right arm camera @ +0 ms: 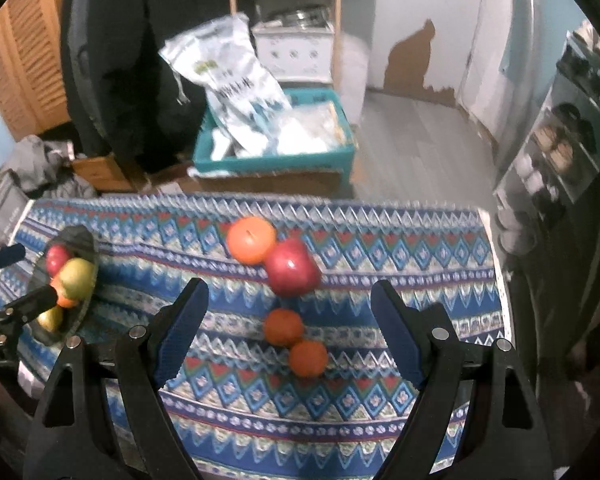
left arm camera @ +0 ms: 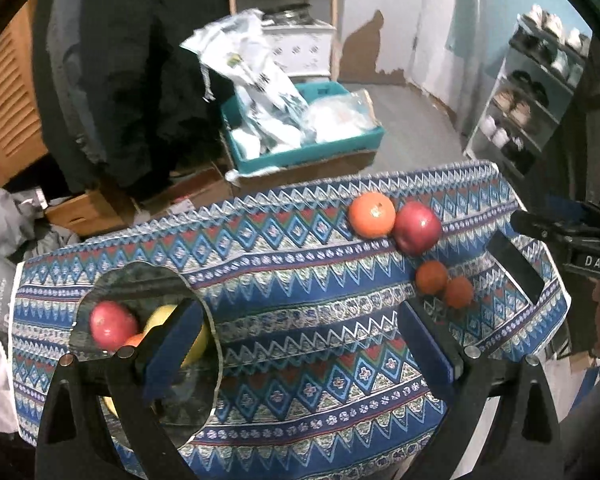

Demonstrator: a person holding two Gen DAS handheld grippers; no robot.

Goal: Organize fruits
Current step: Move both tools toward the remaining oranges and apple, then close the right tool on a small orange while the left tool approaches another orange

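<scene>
Tangerines point(right arm camera: 296, 344) lie between right gripper's point(right arm camera: 290, 340) spread fingers — left gripper's point(left arm camera: 300, 344) likewise open.

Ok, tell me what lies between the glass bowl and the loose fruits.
Only bare patterned tablecloth between glass bowl and loose fruits; right wrist view shows it.

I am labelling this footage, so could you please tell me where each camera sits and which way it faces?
Left wrist: on the left tool, angled down over the patterned tablecloth by the glass dish; its own open fingers show, plus the right tool.
Right wrist: on the right tool, angled down at two small oranges; own open fingers show.
Shared: red apple, big orange, teal crate.
</scene>
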